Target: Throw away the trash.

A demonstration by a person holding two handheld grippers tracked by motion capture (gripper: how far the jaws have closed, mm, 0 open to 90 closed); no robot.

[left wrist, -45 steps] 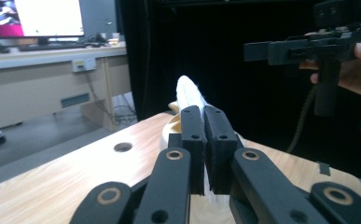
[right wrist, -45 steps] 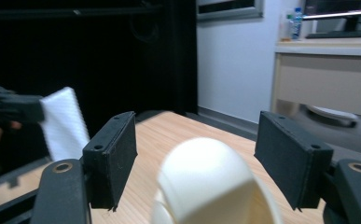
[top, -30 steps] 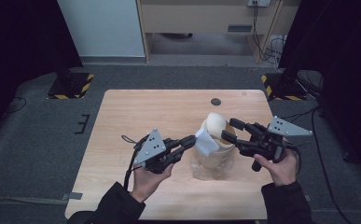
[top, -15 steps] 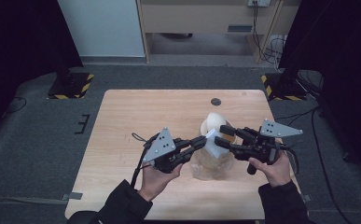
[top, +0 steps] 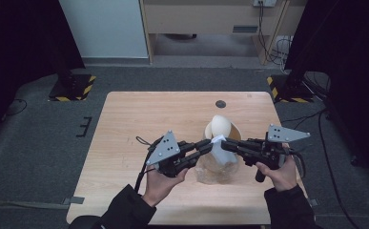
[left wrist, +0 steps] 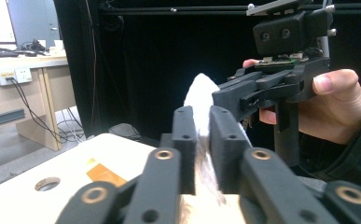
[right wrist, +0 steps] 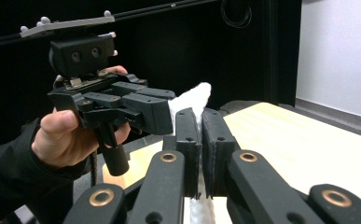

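Left tongs (top: 206, 145): we see them held above the surface in the person's left hand (top: 160, 179), reaching toward the right. In the left gripper view (left wrist: 201, 135) the jaws are closed nearly all the way, pinching a white sheet between them.
Right tongs (top: 226, 145): held in the person's right hand (top: 277, 174), reaching toward the left and meeting the left tongs tip to tip. In the right gripper view (right wrist: 200, 135) the jaws are almost together, clamped on the same white sheet.
White sheet (top: 219, 149): a soft, crumpled piece, paper or cloth, we cannot tell which. It is lifted off the surface, gripped by both tongs at once, its top corner poking up above the jaws in both gripper views (left wrist: 200, 100) (right wrist: 192, 100).
Clear bag (top: 215, 169): a crinkled transparent wrapping on the surface, directly under the tongs' tips; we cannot tell whether the sheet's lower edge touches it.
Cream rounded object (top: 220, 128): sits just behind the tongs in a pale bowl-like holder; its exact nature is unclear to us.
Surface (top: 139, 124): light wood, with a small dark round hole (top: 220, 104) near its far edge.
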